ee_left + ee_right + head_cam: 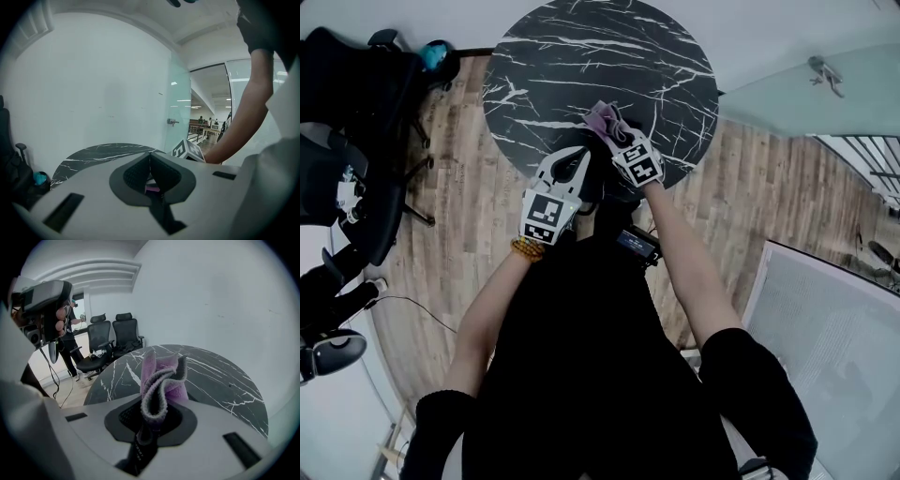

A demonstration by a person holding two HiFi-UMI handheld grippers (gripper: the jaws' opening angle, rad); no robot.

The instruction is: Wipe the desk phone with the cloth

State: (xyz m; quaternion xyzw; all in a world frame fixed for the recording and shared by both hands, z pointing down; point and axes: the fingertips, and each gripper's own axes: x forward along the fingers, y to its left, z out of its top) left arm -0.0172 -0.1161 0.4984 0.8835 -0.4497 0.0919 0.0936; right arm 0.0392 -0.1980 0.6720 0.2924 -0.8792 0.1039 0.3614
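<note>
Right tool (152, 418) is clamped on the purple cloth (161, 378), which stands bunched above the near edge of the black marble worktop (215, 373). Left tool (150, 161) is closed and seemingly empty. I can't pick out the desk phone. Find it first, bring the cloth down flat, then use light, even strokes.

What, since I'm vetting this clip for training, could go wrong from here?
The purple cloth is bunched in the right gripper with its folds standing loose, so it may slip or wipe with only an edge. No desk phone shows on the black marble table, so the wipe might land on the table instead. The left gripper, shut on nothing, sits close beside the right and could bump it.
</note>
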